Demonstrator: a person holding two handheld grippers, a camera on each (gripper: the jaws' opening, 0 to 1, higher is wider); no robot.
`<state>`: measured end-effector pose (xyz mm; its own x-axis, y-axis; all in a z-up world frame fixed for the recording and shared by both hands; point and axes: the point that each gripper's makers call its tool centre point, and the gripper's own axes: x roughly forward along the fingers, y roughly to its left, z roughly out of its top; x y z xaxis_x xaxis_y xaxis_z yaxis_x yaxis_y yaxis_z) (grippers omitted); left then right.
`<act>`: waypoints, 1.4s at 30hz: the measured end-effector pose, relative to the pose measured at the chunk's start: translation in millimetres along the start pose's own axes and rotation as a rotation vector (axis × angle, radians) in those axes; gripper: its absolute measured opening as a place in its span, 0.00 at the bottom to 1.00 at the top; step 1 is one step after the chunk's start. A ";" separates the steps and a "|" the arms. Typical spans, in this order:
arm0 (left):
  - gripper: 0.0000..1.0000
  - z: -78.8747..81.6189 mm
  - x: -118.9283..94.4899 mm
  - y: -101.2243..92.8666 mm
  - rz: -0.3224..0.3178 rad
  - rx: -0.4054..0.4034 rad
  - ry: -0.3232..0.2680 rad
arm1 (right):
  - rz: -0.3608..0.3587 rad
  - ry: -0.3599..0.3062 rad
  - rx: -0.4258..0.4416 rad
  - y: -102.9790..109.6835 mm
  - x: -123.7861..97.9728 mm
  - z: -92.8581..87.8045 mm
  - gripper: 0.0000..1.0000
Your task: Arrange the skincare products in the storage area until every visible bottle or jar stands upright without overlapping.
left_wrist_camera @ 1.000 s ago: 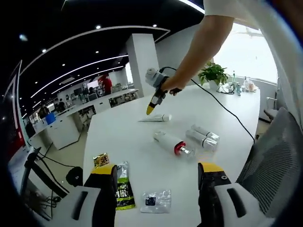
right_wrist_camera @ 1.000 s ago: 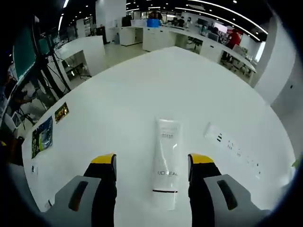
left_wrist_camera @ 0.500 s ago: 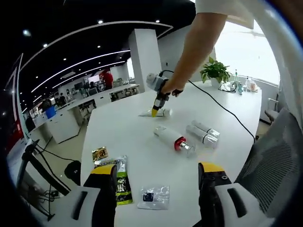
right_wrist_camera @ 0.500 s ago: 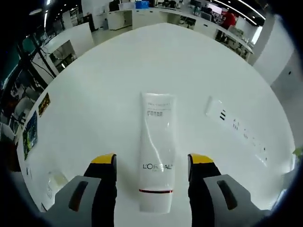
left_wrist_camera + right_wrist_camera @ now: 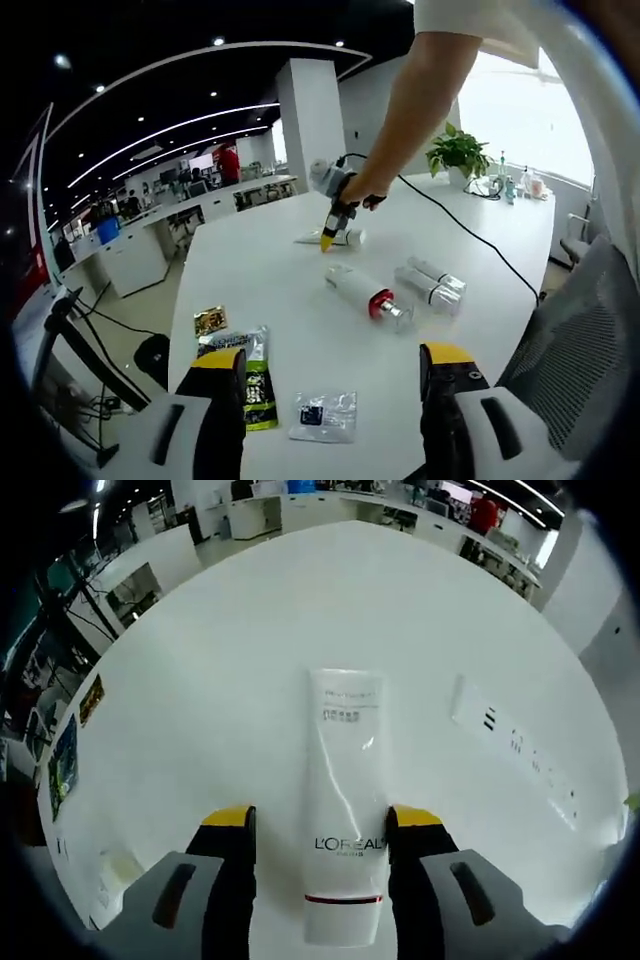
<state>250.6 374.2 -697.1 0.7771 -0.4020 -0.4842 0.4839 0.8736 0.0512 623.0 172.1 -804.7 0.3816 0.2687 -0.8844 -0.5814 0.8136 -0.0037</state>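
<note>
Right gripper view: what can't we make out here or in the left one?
- White tube, right gripper view: the cap end runs low between the right gripper jaws; whether they touch it is unclear.
- Small print on the tube: too small to read.
- Two clear bottles, left gripper view: labels too small.
- Red-collared bottle, left gripper view: lying down, label unreadable.
- Sachets by the left gripper: print too small.

Green sachet (image 5: 259, 388), clear packet (image 5: 326, 416) on white table (image 5: 280, 330); potted plant (image 5: 458, 155), possibly power strip (image 5: 512, 750).
</note>
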 end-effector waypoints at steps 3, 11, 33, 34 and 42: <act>0.72 -0.4 0.3 -1.0 -0.005 0.002 0.003 | 0.019 -0.015 -0.034 3.6 -1.1 2.2 0.43; 0.72 -2.3 0.7 -2.3 -0.009 0.008 0.012 | 0.019 -0.006 -0.012 12.8 -9.2 0.0 0.30; 0.70 -4.4 3.5 -3.5 -0.026 0.024 0.036 | 0.093 0.008 -0.236 33.5 -16.8 9.0 0.15; 0.70 -3.9 3.4 -3.6 -0.027 0.026 0.034 | 0.099 0.002 -0.230 34.0 -18.5 11.0 0.15; 0.70 2.3 3.6 -6.4 -0.042 0.033 0.010 | 0.104 -0.072 -0.211 27.3 -45.2 31.1 0.15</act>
<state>251.2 366.6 -697.1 0.7519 -0.4348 -0.4955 0.5288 0.8467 0.0594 612.2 198.3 -750.3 0.3578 0.3878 -0.8495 -0.7547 0.6558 -0.0185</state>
